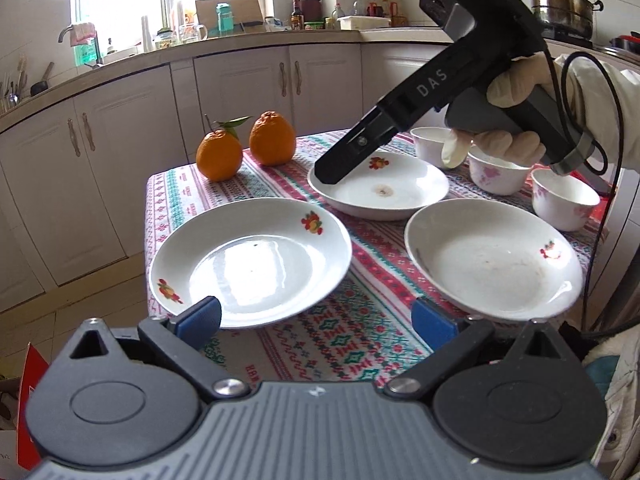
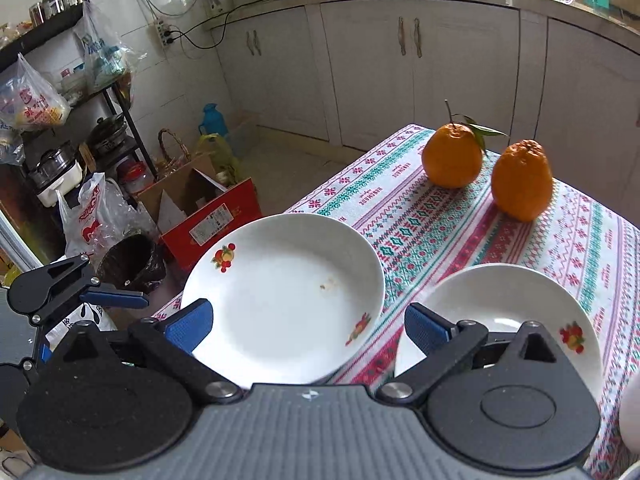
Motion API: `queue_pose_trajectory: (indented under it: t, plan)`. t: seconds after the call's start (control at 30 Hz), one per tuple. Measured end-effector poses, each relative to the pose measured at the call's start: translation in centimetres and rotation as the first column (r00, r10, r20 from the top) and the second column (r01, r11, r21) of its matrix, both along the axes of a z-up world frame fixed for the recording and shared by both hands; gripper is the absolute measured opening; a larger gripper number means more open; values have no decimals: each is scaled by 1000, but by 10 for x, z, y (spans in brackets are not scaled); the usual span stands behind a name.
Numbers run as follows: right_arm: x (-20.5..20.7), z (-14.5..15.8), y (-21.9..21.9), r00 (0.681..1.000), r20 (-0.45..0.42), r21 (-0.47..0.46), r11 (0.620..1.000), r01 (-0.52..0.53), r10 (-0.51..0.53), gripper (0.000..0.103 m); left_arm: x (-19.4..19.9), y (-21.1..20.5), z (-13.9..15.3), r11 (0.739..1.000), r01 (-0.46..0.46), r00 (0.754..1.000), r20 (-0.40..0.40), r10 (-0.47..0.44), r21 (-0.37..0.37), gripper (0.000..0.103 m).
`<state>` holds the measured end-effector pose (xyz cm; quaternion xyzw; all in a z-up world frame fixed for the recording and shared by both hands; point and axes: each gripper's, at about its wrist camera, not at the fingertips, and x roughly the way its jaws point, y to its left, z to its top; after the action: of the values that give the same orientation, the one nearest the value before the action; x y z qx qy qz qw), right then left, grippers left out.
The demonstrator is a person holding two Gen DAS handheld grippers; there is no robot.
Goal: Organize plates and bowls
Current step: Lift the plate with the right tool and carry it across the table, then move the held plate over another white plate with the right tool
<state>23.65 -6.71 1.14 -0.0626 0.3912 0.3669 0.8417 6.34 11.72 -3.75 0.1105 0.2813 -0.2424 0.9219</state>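
Note:
Three white plates with fruit prints lie on the patterned tablecloth: a near left plate (image 1: 250, 262), a near right plate (image 1: 492, 262) and a far plate (image 1: 380, 188). Three small white bowls (image 1: 496, 170) stand at the back right. My left gripper (image 1: 316, 318) is open and empty above the near edge, between the two near plates. My right gripper (image 1: 326, 174) hovers over the far plate's left rim. In the right wrist view it (image 2: 308, 324) is open and empty, with the left plate (image 2: 284, 300) and the far plate (image 2: 500, 308) below it.
Two oranges (image 1: 246, 146) sit at the table's far left corner. Kitchen cabinets (image 1: 248, 84) run behind the table. A red box (image 2: 212, 220), a bin (image 2: 132, 262) and bags lie on the floor to the left of the table.

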Motion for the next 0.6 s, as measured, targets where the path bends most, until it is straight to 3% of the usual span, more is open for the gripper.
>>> queue_pose_trajectory:
  t: [0.3,0.6]
  plan:
    - [-78,-6,-73,989,-24,-9,990,143,-143,103,-27,-38,-18,996,89,994,-54,-90,-22,101]
    - [-93,-31,-129,947,-105,-44,953,301,-304,103,-35,-73,-32,979,200,976,-84,-203,-40,101]
